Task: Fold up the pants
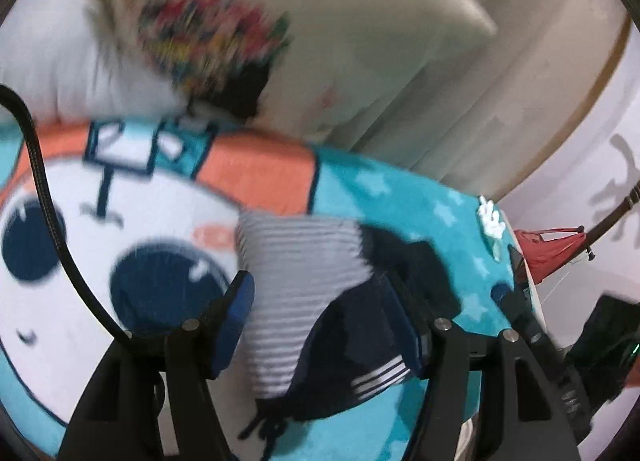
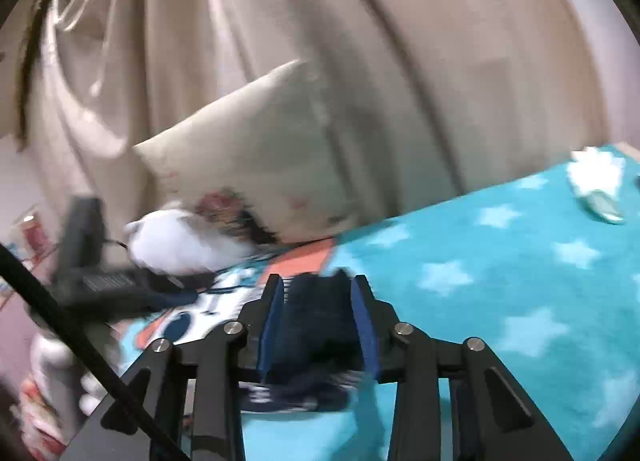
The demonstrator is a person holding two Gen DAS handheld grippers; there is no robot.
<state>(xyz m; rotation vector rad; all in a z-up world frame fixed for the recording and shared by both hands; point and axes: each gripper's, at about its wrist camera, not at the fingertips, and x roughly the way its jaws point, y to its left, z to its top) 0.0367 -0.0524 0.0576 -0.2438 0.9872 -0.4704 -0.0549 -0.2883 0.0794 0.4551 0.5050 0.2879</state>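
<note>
The pants (image 1: pixel 320 325) are small, dark navy with a grey-and-white striped inside and white stripes at the hem. They lie bunched on a turquoise cartoon blanket (image 1: pixel 420 197). My left gripper (image 1: pixel 316 301) is open, its blue-padded fingers (image 1: pixel 236 321) standing on either side of the pants. My right gripper (image 2: pixel 318 293) is shut on a thick navy bunch of the pants (image 2: pixel 316 325) and holds it just above the blanket (image 2: pixel 500 261). The frames are motion-blurred.
A beige pillow (image 1: pixel 340 33) and a white plush toy (image 1: pixel 52 61) lie at the blanket's far side, against beige curtains (image 2: pixel 360 41). A white tissue-like lump (image 2: pixel 596 181) sits on the blanket's right edge. Dark objects (image 2: pixel 92 269) lie at the left.
</note>
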